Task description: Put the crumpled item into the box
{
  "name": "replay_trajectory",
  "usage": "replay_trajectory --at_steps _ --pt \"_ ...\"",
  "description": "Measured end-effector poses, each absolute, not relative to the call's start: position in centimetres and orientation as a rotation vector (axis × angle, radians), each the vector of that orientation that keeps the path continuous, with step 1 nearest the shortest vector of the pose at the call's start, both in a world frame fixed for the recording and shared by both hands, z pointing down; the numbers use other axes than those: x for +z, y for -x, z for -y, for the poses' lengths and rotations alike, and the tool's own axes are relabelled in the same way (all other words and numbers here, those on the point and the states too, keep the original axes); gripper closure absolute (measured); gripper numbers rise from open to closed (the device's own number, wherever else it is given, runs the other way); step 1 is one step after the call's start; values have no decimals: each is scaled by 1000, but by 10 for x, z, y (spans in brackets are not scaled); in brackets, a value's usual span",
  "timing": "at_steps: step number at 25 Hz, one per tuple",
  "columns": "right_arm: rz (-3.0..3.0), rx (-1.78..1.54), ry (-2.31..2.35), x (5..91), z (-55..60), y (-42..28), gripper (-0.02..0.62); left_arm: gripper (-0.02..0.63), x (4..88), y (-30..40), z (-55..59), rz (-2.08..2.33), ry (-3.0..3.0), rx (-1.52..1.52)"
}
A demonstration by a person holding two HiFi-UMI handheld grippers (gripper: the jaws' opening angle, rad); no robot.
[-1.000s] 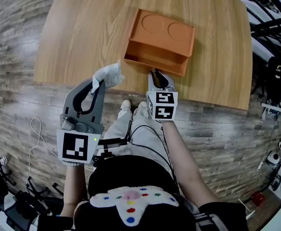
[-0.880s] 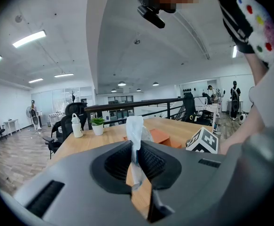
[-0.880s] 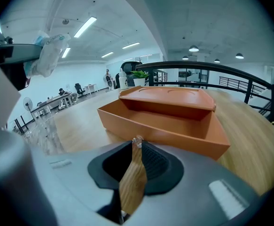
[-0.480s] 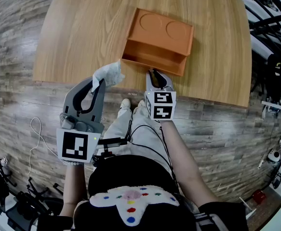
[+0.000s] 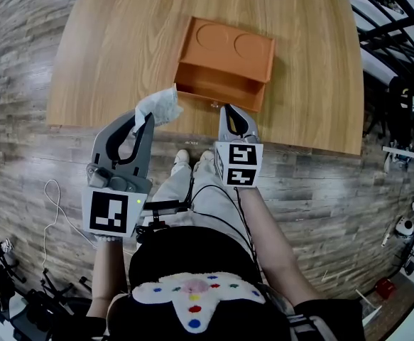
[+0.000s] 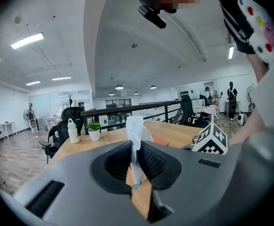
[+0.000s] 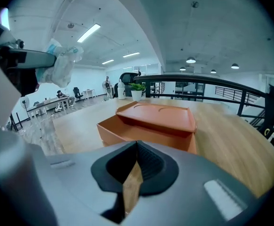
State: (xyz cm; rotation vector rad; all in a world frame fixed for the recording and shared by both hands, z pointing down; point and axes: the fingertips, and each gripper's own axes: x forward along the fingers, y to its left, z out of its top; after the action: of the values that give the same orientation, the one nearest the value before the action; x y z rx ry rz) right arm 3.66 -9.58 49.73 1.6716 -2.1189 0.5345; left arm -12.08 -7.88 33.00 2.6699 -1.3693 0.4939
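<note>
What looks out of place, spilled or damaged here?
Nothing stands out. The orange box sits open and intact on the table, nothing is spilled, and the crumpled white item is pinched in the left gripper, not lying loose.

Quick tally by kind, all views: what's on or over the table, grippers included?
Grippers: 2, left gripper, right gripper
Orange box: 1
White crumpled item: 1
Potted plant: 1
White bottle: 1
Total: 6
</note>
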Motion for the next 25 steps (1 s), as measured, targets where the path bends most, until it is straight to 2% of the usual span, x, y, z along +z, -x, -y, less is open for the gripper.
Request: replay_trajectory --at_steps 25 --pt "2209 244 -1901 331 75 -113 586 565 262 76 81 1335 -2823 375"
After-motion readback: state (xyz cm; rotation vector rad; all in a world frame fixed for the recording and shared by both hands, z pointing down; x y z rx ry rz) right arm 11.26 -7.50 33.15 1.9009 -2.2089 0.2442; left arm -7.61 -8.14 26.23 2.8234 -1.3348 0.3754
